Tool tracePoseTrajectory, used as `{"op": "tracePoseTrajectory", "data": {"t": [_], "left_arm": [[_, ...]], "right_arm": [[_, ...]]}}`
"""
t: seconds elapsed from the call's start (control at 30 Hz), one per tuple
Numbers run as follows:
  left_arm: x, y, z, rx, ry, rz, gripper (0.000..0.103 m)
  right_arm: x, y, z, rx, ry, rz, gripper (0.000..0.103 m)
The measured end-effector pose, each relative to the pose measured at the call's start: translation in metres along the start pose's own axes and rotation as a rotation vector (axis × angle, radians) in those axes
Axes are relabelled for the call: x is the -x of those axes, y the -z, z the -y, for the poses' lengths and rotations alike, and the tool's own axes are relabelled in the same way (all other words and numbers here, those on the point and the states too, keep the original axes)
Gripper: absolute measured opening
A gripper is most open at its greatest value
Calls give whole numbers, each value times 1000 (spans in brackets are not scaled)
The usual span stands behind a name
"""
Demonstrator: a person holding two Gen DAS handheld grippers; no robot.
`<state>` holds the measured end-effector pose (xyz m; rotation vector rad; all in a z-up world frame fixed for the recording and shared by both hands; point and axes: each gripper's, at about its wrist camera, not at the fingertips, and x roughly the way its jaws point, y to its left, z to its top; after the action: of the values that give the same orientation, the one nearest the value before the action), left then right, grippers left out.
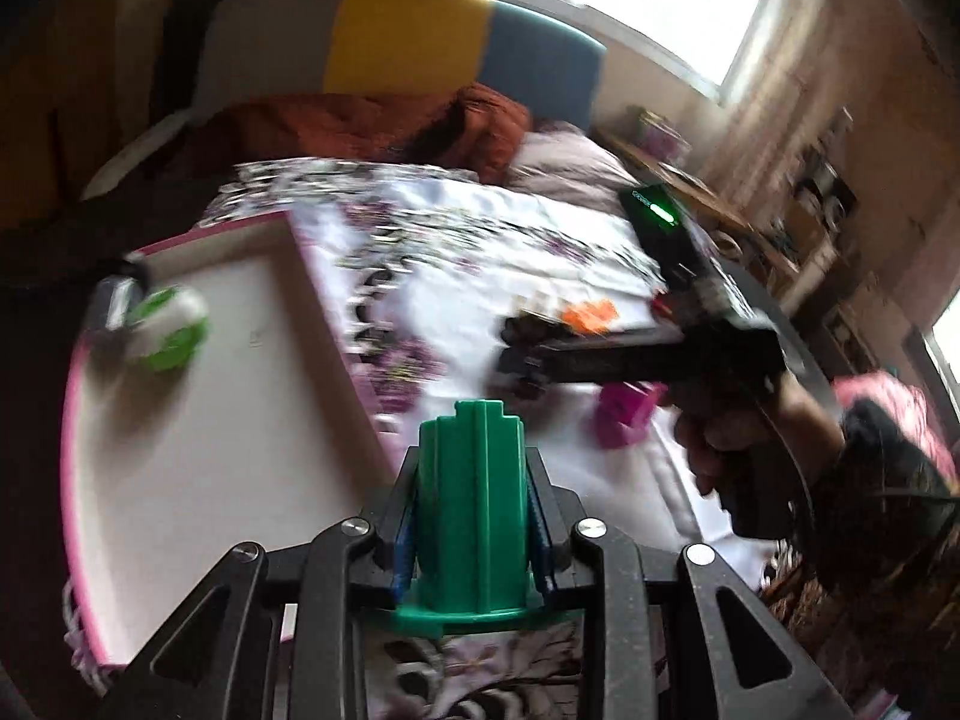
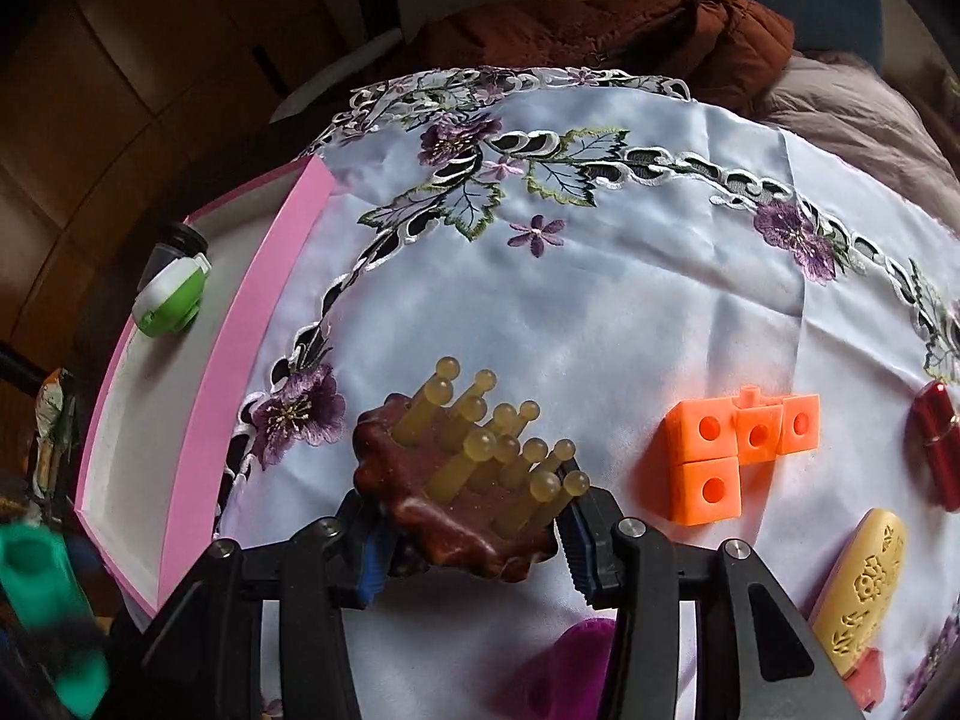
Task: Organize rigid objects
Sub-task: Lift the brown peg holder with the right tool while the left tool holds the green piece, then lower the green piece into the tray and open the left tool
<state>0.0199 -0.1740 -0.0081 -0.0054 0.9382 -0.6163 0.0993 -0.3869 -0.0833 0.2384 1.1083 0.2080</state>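
Both my tools are loaded: one green piece in the left, one brown brush in the right.

My left tool [image 1: 471, 531] is clamped on a single ribbed green plastic cylinder [image 1: 471, 480] with a flat flange, standing upright between the pads; ahead and to its left sits one pink-edged tray [image 1: 180, 414] holding one green-and-white round gadget [image 1: 165, 324]. My right tool [image 2: 474, 531] grips one glossy brown lumpy brush [image 2: 444, 504] studded with amber knob-tipped pegs. Just right of it on the embroidered satin cloth [image 2: 600, 312] lies one cluster of four orange cubes [image 2: 735, 450], then one red metallic capsule [image 2: 936, 444] and one carved yellow oval [image 2: 864, 588]; a purple block [image 2: 564, 666] lies beneath the tool.
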Motion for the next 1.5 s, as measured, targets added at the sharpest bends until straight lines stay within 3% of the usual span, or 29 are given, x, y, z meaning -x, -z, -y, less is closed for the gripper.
{"op": "tracePoseTrajectory", "data": {"t": [0.3,0.73,1.33,1.5], "left_arm": [[14,-11,-78,234,-35,20,29],[-24,-45,-105,363,23,-39,29],[-99,-100,-116,345,-105,-96,32],[-93,-100,-112,318,-118,-85,34]], "right_arm": [[0,0,1,-18,-2,-2,48],[-3,0,-2,4,20,-7,51],[-7,-4,-3,16,37,-2,51],[-7,-5,-1,9,36,1,52]]}}
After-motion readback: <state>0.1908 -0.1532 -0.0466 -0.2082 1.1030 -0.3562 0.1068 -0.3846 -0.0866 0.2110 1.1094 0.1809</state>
